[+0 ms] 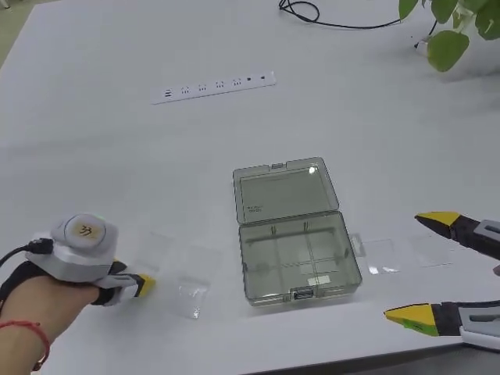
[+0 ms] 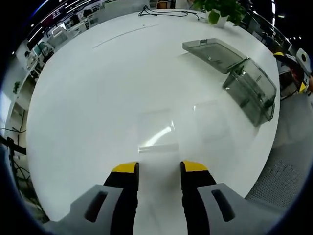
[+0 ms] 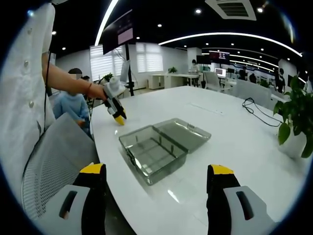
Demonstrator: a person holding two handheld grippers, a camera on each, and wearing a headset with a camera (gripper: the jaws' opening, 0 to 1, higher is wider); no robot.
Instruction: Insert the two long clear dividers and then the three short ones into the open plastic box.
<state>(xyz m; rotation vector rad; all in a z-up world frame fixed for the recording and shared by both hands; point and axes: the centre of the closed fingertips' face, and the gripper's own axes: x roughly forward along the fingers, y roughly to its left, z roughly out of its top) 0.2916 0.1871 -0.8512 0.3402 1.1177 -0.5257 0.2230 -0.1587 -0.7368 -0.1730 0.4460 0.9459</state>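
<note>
The open smoky plastic box [image 1: 297, 258] lies at the table's middle, its lid [image 1: 285, 191] folded back flat. Faint lines cross its floor; I cannot tell whether they are dividers. Clear dividers lie flat on the table: some left of the box [image 1: 199, 259], some right of it [image 1: 380, 255]. My left gripper [image 1: 144, 285] rests low at the front left, open and holding nothing, with a clear divider [image 2: 156, 129] just ahead of its tips [image 2: 160, 169]. My right gripper [image 1: 422, 267] hovers right of the box, wide open and holding nothing [image 3: 156, 170], pointed at the box [image 3: 154, 152].
A white power strip [image 1: 212, 86] lies at the back of the table. A black cable [image 1: 312, 14] and a leafy plant [image 1: 449, 31] are at the far right corner. The table's front edge [image 1: 328, 361] runs close below the box. A grey chair [image 3: 54, 161] stands beside the table.
</note>
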